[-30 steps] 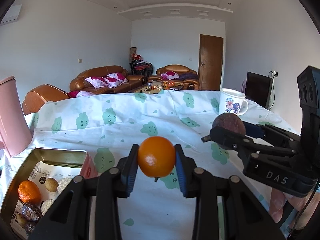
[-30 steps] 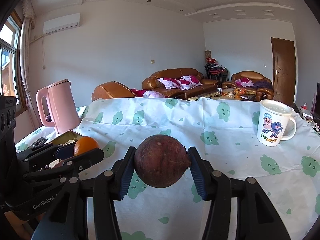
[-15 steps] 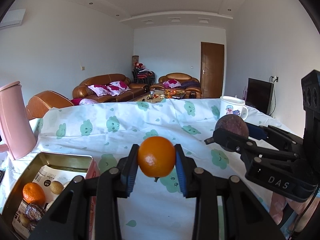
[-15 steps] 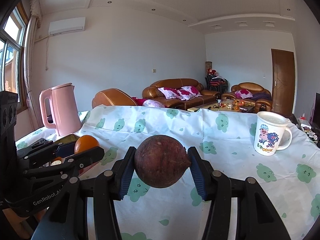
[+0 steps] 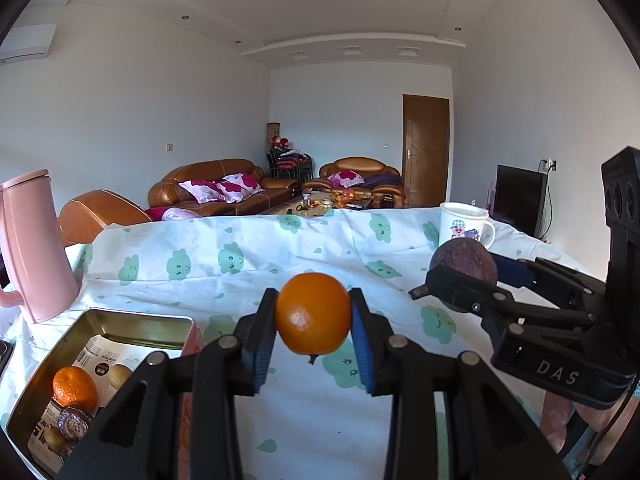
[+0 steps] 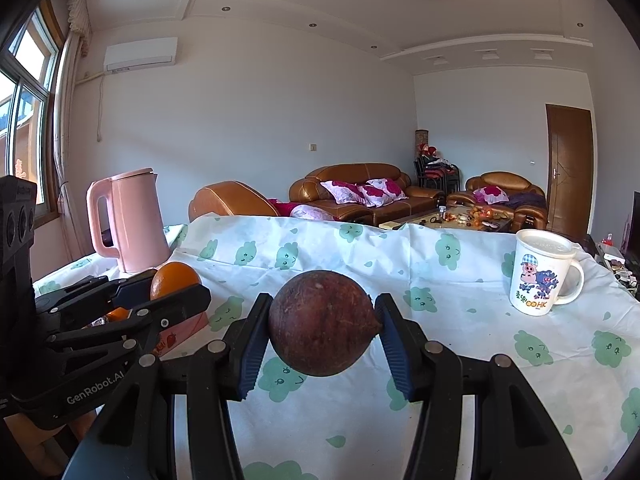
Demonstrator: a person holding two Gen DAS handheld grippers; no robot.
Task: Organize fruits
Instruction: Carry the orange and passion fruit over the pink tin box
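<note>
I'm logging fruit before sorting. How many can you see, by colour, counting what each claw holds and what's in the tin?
Orange fruits: 2, one in the left claw, one in the tin
Dark brown fruit: 1, in the right claw
Total: 3; the tin's other round items are too unclear to count.

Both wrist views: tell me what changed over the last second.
Both cameras tipped upward slightly: more ceiling shows, and the table sits lower in frame. Nothing was grasped or released. The left gripper still clamps the orange, the right gripper still clamps the brown fruit. The tin, pink kettle and mug stayed put.
</note>
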